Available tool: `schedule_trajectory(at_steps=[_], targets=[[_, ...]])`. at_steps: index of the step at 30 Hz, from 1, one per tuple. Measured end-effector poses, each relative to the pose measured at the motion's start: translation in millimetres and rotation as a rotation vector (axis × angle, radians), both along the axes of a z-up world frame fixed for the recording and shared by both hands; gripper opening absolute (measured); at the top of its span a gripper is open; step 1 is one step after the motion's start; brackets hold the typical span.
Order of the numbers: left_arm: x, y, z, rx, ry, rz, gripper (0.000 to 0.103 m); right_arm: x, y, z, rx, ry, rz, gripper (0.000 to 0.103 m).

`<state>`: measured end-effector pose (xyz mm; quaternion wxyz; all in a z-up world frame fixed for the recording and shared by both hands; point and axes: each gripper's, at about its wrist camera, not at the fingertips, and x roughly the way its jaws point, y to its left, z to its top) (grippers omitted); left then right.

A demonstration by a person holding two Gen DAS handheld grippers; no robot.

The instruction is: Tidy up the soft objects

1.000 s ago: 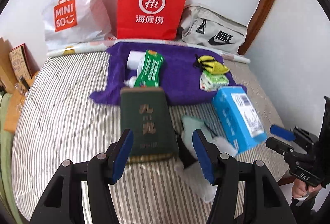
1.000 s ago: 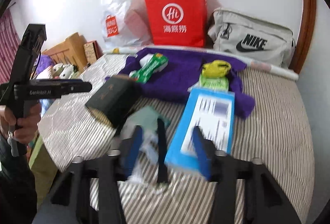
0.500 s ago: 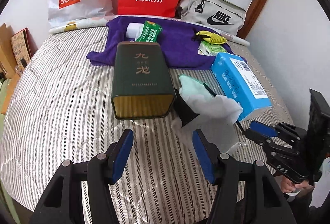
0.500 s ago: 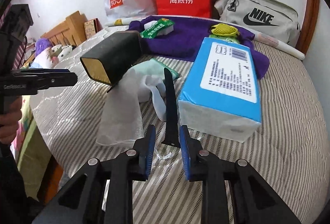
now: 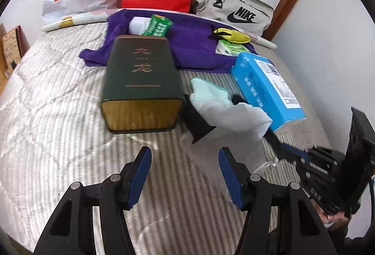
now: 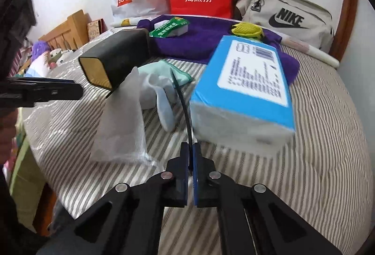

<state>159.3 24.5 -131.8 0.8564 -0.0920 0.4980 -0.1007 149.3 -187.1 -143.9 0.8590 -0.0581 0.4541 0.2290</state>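
Two claws hang over the striped bed [image 5: 58, 114]. The right claw [image 6: 191, 149] is clenched on a thin black strap [image 6: 185, 109] that runs back between the white cloth [image 6: 121, 119] and the blue tissue pack [image 6: 246, 90], near the bed's front edge. The left claw [image 5: 185, 173] is released and grips nothing; the dark green box [image 5: 140, 81] lies beyond it, before the purple towel [image 5: 194, 43] at the far edge.

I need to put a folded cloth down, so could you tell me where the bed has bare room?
Bare striped bedcover lies left of the dark green tin, and right of the blue tissue pack toward the Nike bag. Between tin and pack is crowded; the purple towel is cluttered.
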Motion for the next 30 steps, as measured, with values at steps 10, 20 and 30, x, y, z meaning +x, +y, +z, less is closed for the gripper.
schedule_trajectory(at_steps=[10, 20, 30], targets=[[14.4, -26.8, -14.4, 0.059, -0.044, -0.049, 0.048, -10.2, -11.8, -8.8, 0.032, 0.035, -0.011, 0.004], [24.8, -26.1, -26.3, 0.075, -0.035, -0.047, 0.031, 4.2, -6.0, -16.3, 0.048, 0.022, 0.007, 0.006], [24.5, -20.9, -27.3, 0.040, -0.048, -0.038, 0.011, 5.3, -7.3, -17.1, 0.078, 0.009, -0.007, 0.006]])
